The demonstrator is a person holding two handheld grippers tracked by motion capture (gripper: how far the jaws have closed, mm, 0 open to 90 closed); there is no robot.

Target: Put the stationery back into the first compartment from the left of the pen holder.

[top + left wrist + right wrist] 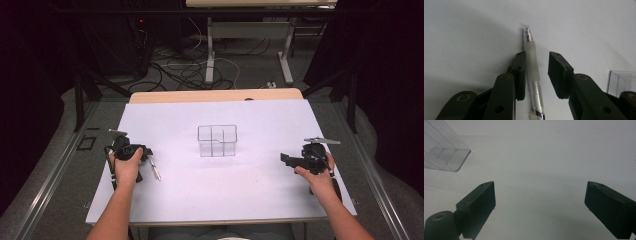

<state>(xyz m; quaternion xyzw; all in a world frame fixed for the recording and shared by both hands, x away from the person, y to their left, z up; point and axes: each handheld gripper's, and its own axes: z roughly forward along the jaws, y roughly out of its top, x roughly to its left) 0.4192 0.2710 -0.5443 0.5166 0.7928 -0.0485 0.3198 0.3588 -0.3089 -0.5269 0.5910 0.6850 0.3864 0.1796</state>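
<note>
A: Pen (533,72) was lying between the jaws of your left gripper (537,72) in the left gripper view, running from the bottom centre of the frame up toward the upper middle. Did you see how the jaws stood?

B: They stood part-way apart, not closed. The left-hand jaw in that frame was touching or nearly touching the frosted grip; I could not tell which. The right-hand jaw stood clear of the pen, with white surface showing between them.

A: And in the high view?

B: You had your left hand (127,165) wrapped on the left gripper (145,152) at the left of the frame, and the pen (155,169) stuck out of it toward the lower right, lying on the white table top (225,195).

A: Where was the box?

B: The clear plastic box (217,140) stood upright at the centre of the high view, with inner dividers, well apart from both your hands. Its corner showed at the right edge of the left gripper view (621,82) and in the upper left corner of the right gripper view (444,155).

A: Your right side?

B: Your right hand (320,172) held the right gripper (286,159) at the right of the high view, pointing toward frame left. In its own view the right gripper (539,202) had its jaws spread wide, with bare white surface between them.
</note>
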